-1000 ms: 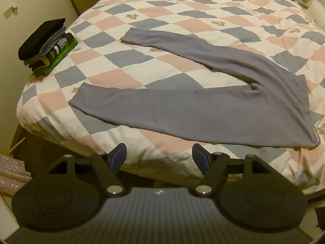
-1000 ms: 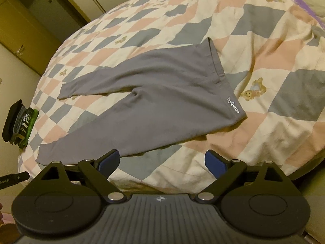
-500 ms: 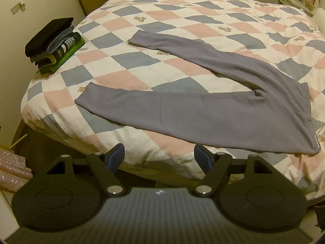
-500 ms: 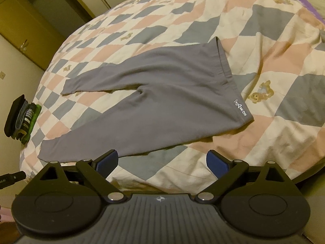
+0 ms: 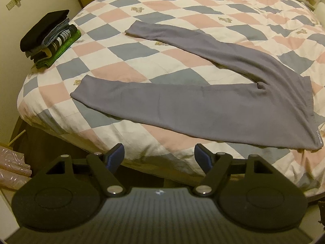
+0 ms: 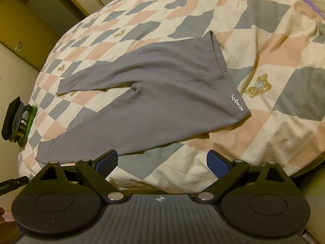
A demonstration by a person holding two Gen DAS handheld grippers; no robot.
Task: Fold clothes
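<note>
Grey trousers [image 5: 203, 105] lie flat on the checked quilt, legs spread in a V toward the left and the waistband at the right with a small white logo. They also show in the right wrist view [image 6: 158, 93]. My left gripper [image 5: 159, 155] is open and empty, just off the bed's near edge, below the nearer leg. My right gripper [image 6: 162, 162] is open and empty, near the bed's edge, below the nearer leg and left of the waistband corner [image 6: 240, 109].
A stack of folded clothes [image 5: 48, 38] sits at the bed's left corner, also in the right wrist view [image 6: 19, 120]. The checked quilt [image 5: 113, 69] covers the bed. A wall and wooden cabinets stand to the left. Pink patterned material [image 5: 12, 168] lies on the floor.
Both grippers have moved closer to the bed and the trousers. Both stay open. The trousers have not moved.
</note>
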